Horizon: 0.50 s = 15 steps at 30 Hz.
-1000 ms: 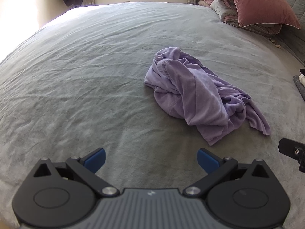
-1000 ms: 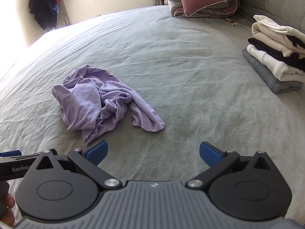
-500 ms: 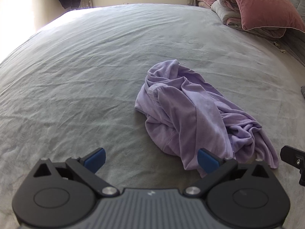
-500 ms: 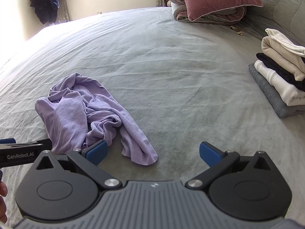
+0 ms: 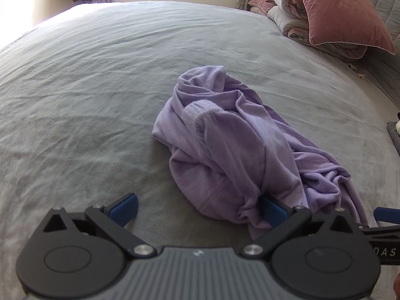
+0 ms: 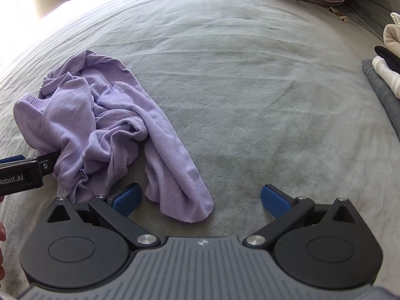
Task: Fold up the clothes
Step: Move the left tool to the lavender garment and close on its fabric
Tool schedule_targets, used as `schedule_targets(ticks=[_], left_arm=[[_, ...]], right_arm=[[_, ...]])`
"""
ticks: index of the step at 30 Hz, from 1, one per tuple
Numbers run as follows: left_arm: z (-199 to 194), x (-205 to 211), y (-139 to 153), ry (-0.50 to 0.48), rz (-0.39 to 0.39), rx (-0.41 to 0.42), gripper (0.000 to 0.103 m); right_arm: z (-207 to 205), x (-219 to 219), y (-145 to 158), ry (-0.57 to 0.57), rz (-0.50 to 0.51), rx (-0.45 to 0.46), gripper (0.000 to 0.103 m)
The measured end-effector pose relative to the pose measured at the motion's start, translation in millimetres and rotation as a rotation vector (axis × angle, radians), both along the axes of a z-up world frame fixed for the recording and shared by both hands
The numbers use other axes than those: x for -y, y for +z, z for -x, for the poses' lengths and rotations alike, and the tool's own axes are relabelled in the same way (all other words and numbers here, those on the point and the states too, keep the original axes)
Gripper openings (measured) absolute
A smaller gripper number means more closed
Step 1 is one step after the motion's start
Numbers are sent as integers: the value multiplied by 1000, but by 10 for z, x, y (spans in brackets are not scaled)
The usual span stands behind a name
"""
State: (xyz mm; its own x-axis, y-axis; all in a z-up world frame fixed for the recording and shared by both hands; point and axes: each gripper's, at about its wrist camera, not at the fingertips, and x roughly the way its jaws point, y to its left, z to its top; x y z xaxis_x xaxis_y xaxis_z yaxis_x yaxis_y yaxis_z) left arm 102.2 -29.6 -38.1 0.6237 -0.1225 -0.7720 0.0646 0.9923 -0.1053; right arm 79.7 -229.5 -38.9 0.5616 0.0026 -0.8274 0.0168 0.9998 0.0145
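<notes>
Both hand-held grippers [image 5: 198, 208] [image 6: 201, 198] advanced, spread, onto lilac garment [image 5: 232, 155]; grey bedspread [image 5: 87, 100].

Home bedroom: grey bed [image 5: 100, 80], pillow [image 5: 342, 12], folded quilt [image 5: 292, 22].

Left gripper [image 5: 198, 210] with jaws spread wide, held low. Right gripper [image 6: 201, 200] likewise wide apart, alongside it.

Bright daylight floods in far beyond the fingers [image 5: 124, 208] on their left, blowing out that corner; fisheye bends every edge; focus stays sharp.
</notes>
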Motion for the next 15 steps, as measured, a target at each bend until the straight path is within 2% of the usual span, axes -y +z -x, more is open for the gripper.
schedule_targets(ticks=[2, 10, 15], left_arm=[[3, 5, -11, -9, -9, 9, 103], [78, -19, 51, -23, -28, 44, 103], [216, -85, 145, -22, 30, 74, 103]], right_arm=[[14, -26, -26, 19, 29, 12, 103], [100, 22, -34, 33, 20, 71, 103], [215, 42, 66, 32, 5, 72, 103]])
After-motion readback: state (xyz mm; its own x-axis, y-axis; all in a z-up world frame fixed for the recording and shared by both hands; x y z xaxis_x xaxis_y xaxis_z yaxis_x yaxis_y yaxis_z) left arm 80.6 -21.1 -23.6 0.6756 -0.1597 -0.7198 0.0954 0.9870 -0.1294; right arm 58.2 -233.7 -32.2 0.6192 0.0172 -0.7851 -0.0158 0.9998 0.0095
